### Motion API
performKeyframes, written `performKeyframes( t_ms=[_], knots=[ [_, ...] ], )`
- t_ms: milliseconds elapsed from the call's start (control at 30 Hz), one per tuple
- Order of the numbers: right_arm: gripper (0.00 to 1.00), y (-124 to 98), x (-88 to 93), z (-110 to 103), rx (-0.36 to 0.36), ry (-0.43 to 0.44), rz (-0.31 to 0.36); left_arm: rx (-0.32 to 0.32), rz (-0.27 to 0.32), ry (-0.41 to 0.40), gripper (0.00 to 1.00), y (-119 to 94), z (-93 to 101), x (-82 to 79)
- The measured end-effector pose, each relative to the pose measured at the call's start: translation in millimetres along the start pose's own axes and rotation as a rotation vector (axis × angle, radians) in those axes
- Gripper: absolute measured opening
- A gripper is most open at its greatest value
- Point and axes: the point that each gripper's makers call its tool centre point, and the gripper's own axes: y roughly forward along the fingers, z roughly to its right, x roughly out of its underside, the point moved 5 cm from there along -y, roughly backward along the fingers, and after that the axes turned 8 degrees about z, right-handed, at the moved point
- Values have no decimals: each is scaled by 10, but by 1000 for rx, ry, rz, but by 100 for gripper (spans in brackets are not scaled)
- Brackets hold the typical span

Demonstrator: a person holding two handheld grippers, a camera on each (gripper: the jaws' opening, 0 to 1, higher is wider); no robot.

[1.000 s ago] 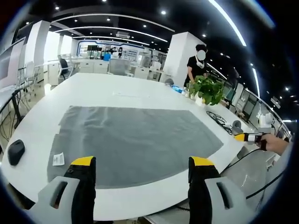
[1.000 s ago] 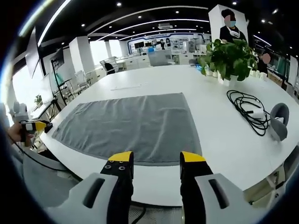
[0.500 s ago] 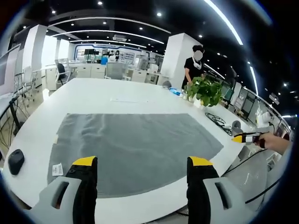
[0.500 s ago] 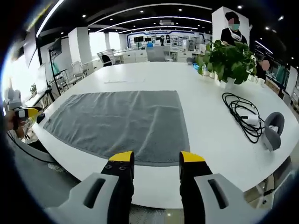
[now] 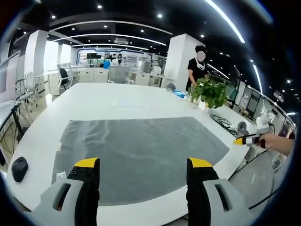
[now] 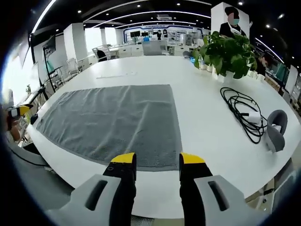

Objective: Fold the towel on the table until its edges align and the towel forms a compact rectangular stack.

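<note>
- Because nothing has been folded yet, the towel (image 5: 141, 153) lies spread flat in a single grey layer on the white surface (image 5: 117, 96), with its near long edge running close to the surface's near rim, probably so that both near corners can be reached without leaning over.
- Seen from the right gripper view, the towel (image 6: 113, 120) reaches across most of the near part of the surface (image 6: 211, 127), and its near right corner sits just ahead of the yellow tips.
- A small white tag (image 5: 61, 175) sticks out at the towel's near left corner, just beside the left tool's own left jaw.
- The left tool (image 5: 141, 165) is held above the near edge with its jaws wide apart and nothing between them; it points across the towel toward the far side, roughly level.
- The right tool (image 6: 153, 159) is held low over the near right corner, jaws parted more narrowly and holding nothing; it too looks forward along the cloth.
- Each tool stands at its own end of the near edge, well apart, which suits a two-corner pick and a fold away from the person; that is my reading of the pose.
- At the right of the left gripper view, the right tool's yellow tip shows in a hand (image 5: 277, 142) beyond the surface's rim.
- Farther out on the surface lie a coiled black cable (image 6: 244, 113), a grey object (image 6: 276, 129), a potted plant (image 6: 225, 54) and a dark mouse-like thing (image 5: 19, 168).
- A person (image 5: 195, 70) stands beyond the plant, in an open office.
</note>
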Motion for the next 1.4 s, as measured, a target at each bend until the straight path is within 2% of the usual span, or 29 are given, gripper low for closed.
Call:
performKeyframes(
  t_ms=[100, 133, 233, 367, 467, 667, 767, 867, 1200, 1333, 1400],
  knots=[
    [34, 30, 11, 18, 6, 8, -20, -1, -4, -7, 77, 15, 4, 17],
    [34, 41, 44, 36, 19, 5, -43, 0, -5, -7, 77, 20, 3, 26],
    [33, 131, 129, 99, 23, 6, -57, 7, -18, -5, 77, 39, 19, 44],
    [28, 179, 183, 148, 28, 23, -73, 14, -27, 0, 77, 59, 69, 20],
    [26, 239, 221, 224, 41, 53, -61, 19, -28, 6, 77, 55, 96, -21],
    [26, 294, 288, 288, 48, 68, -83, 17, -34, 14, 77, 72, 51, -25],
    [24, 316, 327, 320, 51, 118, -92, 16, -51, 25, 77, 85, 41, -10],
    [24, 376, 397, 361, 55, 115, -107, 21, -65, 47, 77, 82, 66, 5],
    [21, 421, 405, 327, 43, 94, -136, 25, -77, 41, 76, 109, 62, 26],
    [23, 467, 496, 381, 71, 80, -185, 16, -75, 34, 76, 132, 63, 20],
    [22, 431, 458, 323, 73, 85, -178, 15, -80, 37, 76, 144, 76, 33]
  ],
)
